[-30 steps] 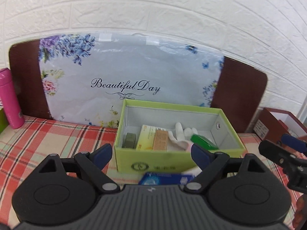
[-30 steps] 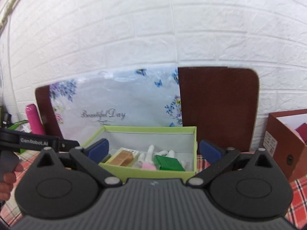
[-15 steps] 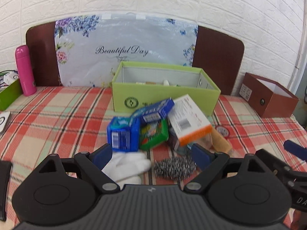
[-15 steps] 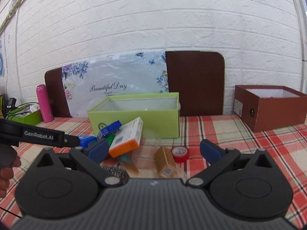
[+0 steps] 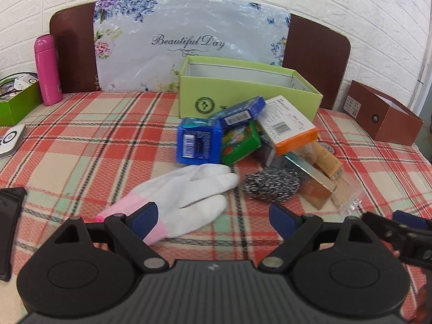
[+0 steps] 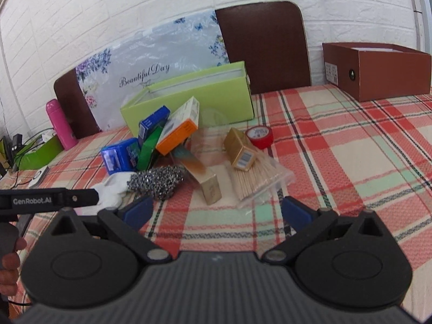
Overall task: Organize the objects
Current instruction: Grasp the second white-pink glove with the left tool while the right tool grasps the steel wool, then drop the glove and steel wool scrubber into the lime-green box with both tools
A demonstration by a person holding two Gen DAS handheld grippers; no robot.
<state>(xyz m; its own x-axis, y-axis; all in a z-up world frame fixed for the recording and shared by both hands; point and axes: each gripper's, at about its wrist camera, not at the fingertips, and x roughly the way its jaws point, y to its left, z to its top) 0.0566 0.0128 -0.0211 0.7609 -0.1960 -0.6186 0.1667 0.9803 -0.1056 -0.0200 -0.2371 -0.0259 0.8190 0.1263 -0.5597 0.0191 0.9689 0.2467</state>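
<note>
since both tools hang above the plaid worktop [image 5: 81,145] with nothing between their jaws, the sorting looks to me barely begun. the left gripper [image 5: 213,216] is spread wide and released, its left pad over the pink cuff of the white glove [image 5: 189,191] at the lower middle of its view, so i'd guess the glove is its first pick. the right gripper [image 6: 216,212] is also spread and empty, aimed at the heap in the middle of its view.

the heap sits just in front of the green box [image 5: 243,91], probably tipped out there so each piece can go back in order; whether anything is inside the box i cannot tell.

counting what shows: one glove, one steel scrubber [image 5: 270,185], two blue packets, one green packet [image 5: 240,143], one white and orange carton [image 5: 289,127], two gold boxes, one bag of wooden sticks [image 6: 256,178], one red tape roll [image 6: 259,136]. at the right edge stands one brown box [image 6: 378,73], open and apart from the heap, and at the upper left one pink bottle [image 5: 47,70].
</note>
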